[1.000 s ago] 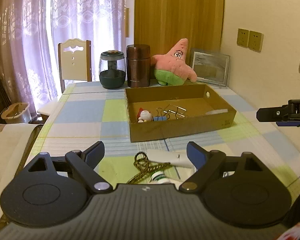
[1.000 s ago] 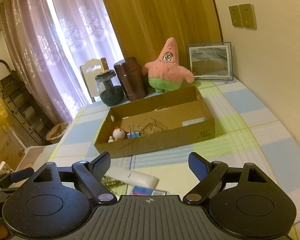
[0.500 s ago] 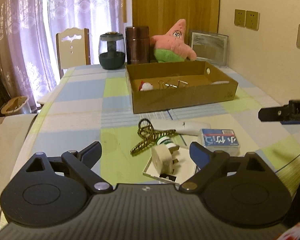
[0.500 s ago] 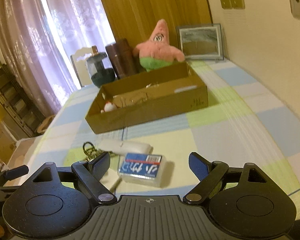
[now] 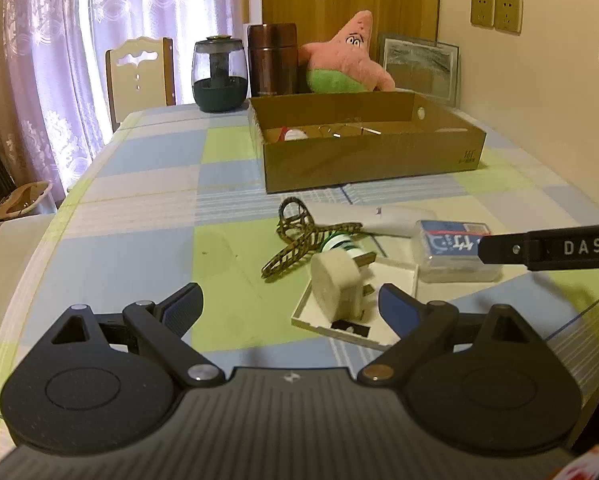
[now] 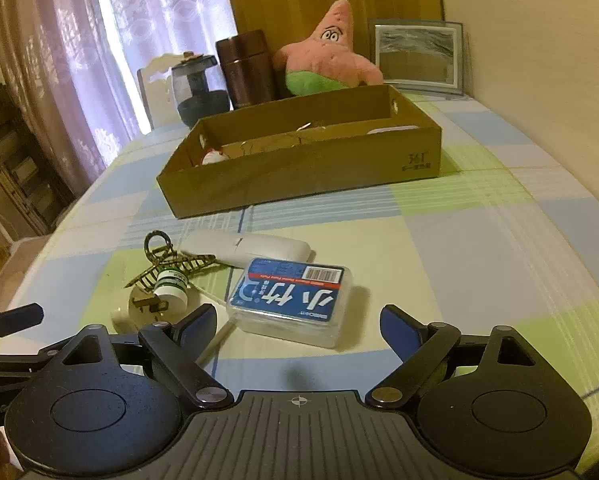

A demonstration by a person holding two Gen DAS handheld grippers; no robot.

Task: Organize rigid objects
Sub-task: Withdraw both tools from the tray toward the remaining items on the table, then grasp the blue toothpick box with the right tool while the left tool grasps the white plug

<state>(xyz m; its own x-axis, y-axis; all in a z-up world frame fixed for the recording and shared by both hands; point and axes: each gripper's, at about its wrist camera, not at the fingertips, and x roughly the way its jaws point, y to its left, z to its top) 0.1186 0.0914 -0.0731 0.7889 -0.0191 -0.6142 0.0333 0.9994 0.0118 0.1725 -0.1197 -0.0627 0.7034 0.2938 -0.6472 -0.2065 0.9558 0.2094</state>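
Note:
Loose items lie on the checked tablecloth in front of an open cardboard box (image 5: 371, 160) (image 6: 299, 176) that holds a few small things. My left gripper (image 5: 289, 304) is open and low over the table; a white plug adapter (image 5: 335, 288) on a flat white lid (image 5: 395, 280) sits just ahead of its right finger. Beyond lie a bronze hair claw (image 5: 295, 240) (image 6: 167, 260), a small green-and-white bottle (image 5: 339, 242) (image 6: 171, 284) and a long white case (image 5: 399, 218) (image 6: 247, 250). My right gripper (image 6: 299, 320) has its jaws opening, with a clear blue-labelled box (image 6: 291, 300) (image 5: 451, 248) just ahead of the gap, untouched.
A pink star plush (image 5: 347, 64), a brown flask (image 5: 273, 60), a dark glass jar (image 5: 219, 76) and a framed picture (image 5: 419, 68) stand behind the box. A chair (image 5: 139, 72) is at the far edge, a wall on the right.
Both grippers have come down toward the table, so the loose items now fill the lower view. The right jaws have widened a little.

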